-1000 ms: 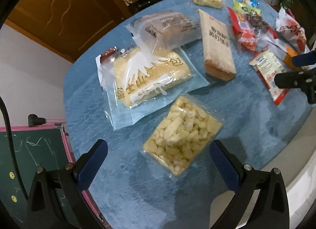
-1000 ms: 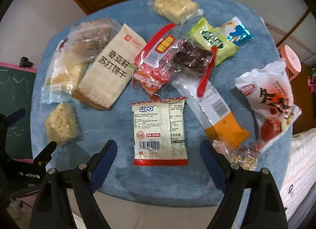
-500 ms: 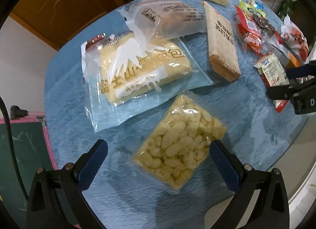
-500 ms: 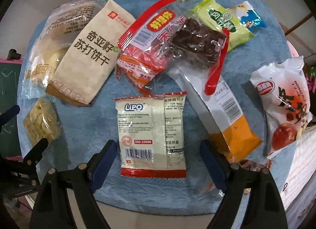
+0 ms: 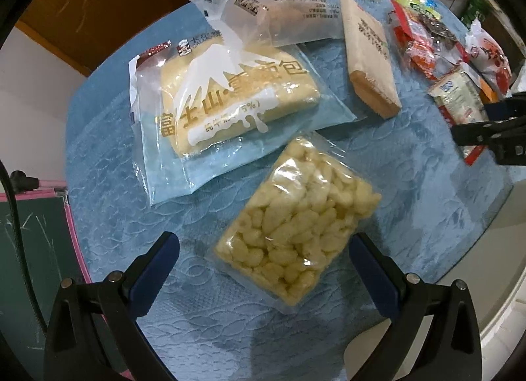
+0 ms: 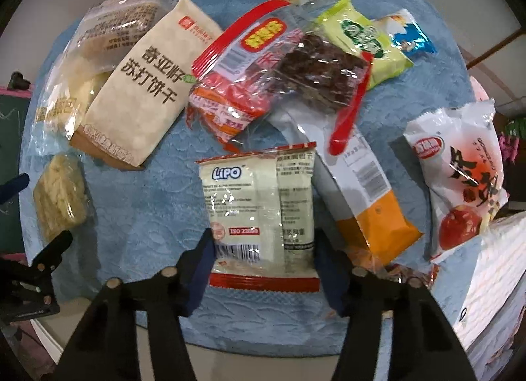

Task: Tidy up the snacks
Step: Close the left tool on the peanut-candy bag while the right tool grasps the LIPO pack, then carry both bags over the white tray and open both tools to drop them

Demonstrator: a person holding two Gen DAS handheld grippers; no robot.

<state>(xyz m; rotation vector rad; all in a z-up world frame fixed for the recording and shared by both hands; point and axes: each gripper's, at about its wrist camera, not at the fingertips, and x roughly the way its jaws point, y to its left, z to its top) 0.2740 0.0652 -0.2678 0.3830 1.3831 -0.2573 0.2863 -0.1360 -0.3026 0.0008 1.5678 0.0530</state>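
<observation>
A white LiPO packet [image 6: 259, 203] with red ends lies on the blue table mat [image 6: 138, 216]. My right gripper [image 6: 262, 237] points down over it. Its jaws are closing, and both blue pads touch the packet's near side edges. A clear bag of pale puffed snacks [image 5: 296, 226] lies near the mat's front edge. My left gripper [image 5: 263, 240] hangs open above it, a finger on either side of the bag's near end and apart from it. The right gripper's black fingers [image 5: 483, 128] show at the right of the left wrist view.
Behind the puffed snacks lie a large bread bag [image 5: 227, 101], a frosted bread bag [image 5: 279, 16] and a beige cracker pack [image 6: 148, 91]. Red, green, blue, orange and white snack bags crowd the right half. A green board [image 5: 29, 266] stands beside the table's left edge.
The right jaws have narrowed from wide open onto the LiPO packet's sides. The left gripper has sunk closer to the puffed snack bag, which looks larger between its fingers.
</observation>
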